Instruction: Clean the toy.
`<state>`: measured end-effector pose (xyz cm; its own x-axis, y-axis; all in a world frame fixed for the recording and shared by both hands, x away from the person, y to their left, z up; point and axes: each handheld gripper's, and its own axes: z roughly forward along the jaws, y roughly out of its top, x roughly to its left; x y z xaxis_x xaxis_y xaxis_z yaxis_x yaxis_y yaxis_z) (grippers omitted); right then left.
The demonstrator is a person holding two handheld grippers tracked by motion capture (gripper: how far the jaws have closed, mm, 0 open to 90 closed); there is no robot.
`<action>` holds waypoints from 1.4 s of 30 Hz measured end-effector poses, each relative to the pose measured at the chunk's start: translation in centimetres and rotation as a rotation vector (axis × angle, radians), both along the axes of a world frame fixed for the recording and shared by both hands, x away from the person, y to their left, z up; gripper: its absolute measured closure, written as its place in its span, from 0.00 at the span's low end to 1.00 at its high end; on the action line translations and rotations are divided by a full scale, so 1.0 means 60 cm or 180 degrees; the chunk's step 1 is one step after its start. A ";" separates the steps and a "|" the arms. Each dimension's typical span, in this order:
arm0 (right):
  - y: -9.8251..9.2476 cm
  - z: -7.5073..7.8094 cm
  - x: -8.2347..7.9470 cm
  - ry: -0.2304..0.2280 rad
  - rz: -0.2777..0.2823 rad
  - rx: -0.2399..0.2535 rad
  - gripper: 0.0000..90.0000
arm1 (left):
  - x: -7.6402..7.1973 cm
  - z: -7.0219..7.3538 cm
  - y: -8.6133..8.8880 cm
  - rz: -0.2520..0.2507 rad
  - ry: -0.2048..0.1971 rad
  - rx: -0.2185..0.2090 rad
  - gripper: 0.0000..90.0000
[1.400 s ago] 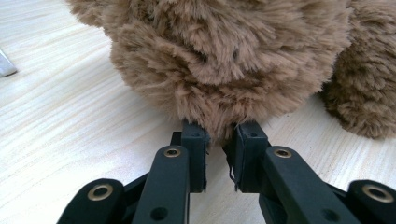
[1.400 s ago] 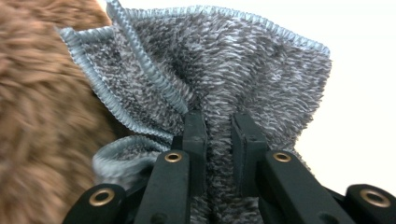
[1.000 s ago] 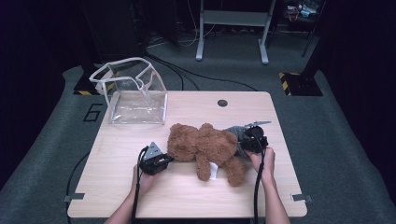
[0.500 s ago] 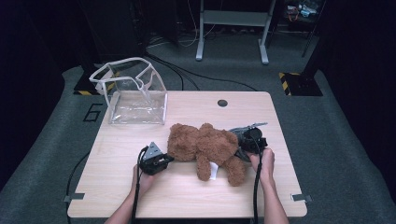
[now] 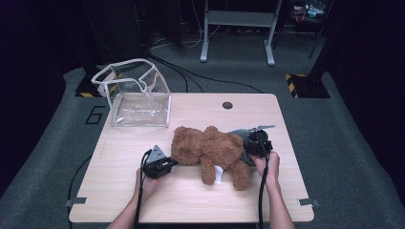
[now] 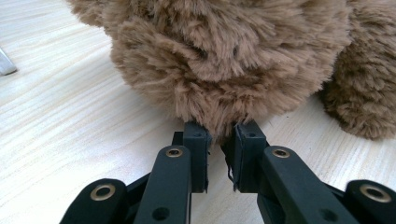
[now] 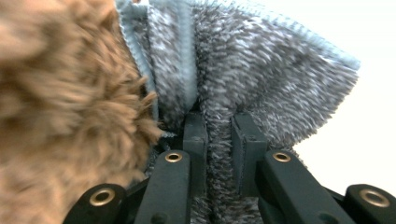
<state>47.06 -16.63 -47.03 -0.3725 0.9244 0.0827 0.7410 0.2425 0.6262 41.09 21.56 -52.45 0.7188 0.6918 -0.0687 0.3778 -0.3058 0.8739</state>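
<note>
Pale wooden table on grey carpet, dark room beyond.

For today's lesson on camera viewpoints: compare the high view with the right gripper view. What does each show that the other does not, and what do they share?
High view alone: the wooden table, the clear plastic bag, the left hand-held gripper at the bear's left end, and the person's forearms.
Right gripper view alone: the right hand-held gripper close up, its jaws pinching a fold of grey fleece cloth.
Both: the brown teddy bear and the grey cloth beside it.
</note>
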 end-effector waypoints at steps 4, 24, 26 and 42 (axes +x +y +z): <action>0.002 -0.014 0.004 0.0043 -0.0053 -0.0116 0.87 | 0.000 0.000 0.000 -0.0001 -0.0001 -0.0002 0.88; -0.058 0.058 -0.057 -0.0235 -0.0010 0.0382 0.87 | 0.000 0.000 -0.001 0.0010 -0.0007 0.0006 0.88; -0.037 0.058 -0.052 -0.0187 0.0080 0.0347 0.87 | 0.000 0.000 -0.001 -0.0007 -0.0008 0.0032 0.88; 0.004 -0.019 0.004 0.0219 -0.0013 -0.0166 0.87 | 0.000 0.000 -0.001 -0.0008 -0.0017 0.0032 0.89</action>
